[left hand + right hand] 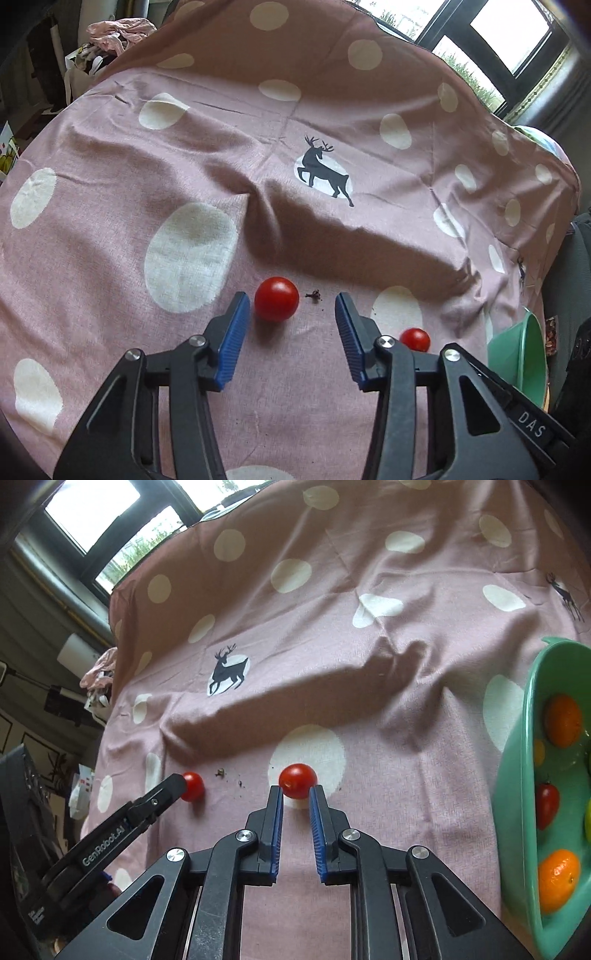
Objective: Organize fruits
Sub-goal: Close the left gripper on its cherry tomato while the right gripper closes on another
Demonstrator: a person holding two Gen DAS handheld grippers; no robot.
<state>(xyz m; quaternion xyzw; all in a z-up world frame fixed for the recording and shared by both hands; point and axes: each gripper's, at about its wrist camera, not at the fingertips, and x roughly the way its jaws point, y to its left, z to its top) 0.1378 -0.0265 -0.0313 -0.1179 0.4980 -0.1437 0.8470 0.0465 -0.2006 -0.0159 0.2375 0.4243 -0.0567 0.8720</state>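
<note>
Tomato (415, 339) sits half hidden behind the left gripper (291, 314) fingers (349, 332).

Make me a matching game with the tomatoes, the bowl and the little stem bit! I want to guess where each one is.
Things:
1. tomato by the right gripper
2. tomato by the left gripper
3. green bowl
4. dried stem bit

Places or states:
A. lying on the cloth, touching no tomato
B. holding oranges and other fruit
C. between two narrow-set fingertips
D. next to one finger of wide-open jaws

Pairs: 1-C, 2-D, 3-B, 4-A
</note>
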